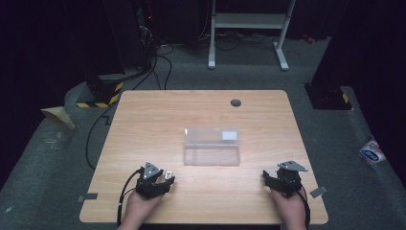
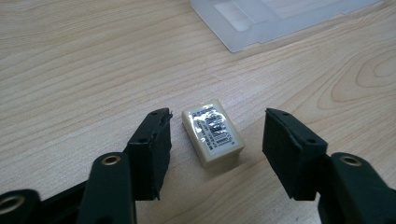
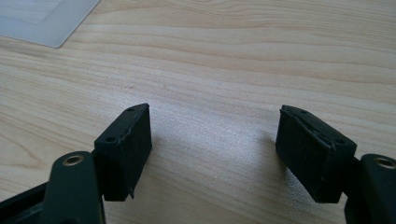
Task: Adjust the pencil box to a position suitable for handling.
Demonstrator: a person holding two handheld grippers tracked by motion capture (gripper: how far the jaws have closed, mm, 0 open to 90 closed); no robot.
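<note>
Dark room, grey carpet, a pale wood tabletop [image 1: 143, 120] with a clear plastic box [image 1: 211, 145] lying at its middle.

My left claw [image 2: 217, 135] rests at the near left edge, its jaws spread wide, and between them a small cream block [image 2: 213, 132] with a shiny barcode label lies flat on the wood, closer to the left jaw but touching neither. My right claw [image 3: 215, 140] sits at the near right edge, jaws likewise spread, over bare wood. The box is well apart from both.
</note>
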